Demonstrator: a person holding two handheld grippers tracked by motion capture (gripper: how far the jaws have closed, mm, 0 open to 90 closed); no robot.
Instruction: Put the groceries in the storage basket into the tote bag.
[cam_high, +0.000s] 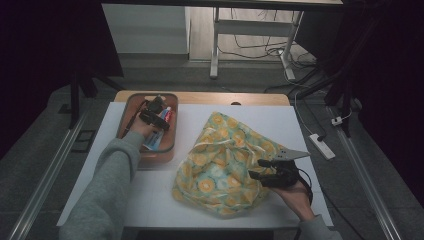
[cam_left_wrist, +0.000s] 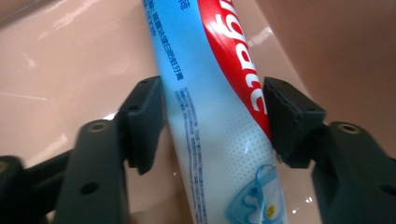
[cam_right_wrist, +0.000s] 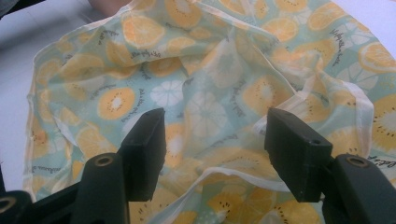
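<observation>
A toothpaste tube (cam_left_wrist: 210, 70), blue and white with a red band, lies in a brown plastic tray (cam_high: 129, 111) at the table's far left. My left gripper (cam_left_wrist: 214, 123) is down in the tray, open, one jaw on each side of the tube's middle and close against its edges. A crumpled cloth bag (cam_high: 225, 160) printed with orange slices on pale green sits at the centre right of the white table. My right gripper (cam_high: 256, 169) hovers open at the bag's right side. In the right gripper view the jaws stand wide over the bag's folds (cam_right_wrist: 201, 70), holding nothing.
The tray also holds a dark item (cam_high: 156, 103) at its far end. The white tabletop (cam_high: 150, 200) is bare in front of the tray and bag. Beyond the table are a desk leg (cam_high: 215, 50), cables and a power strip (cam_high: 322, 146) on the floor.
</observation>
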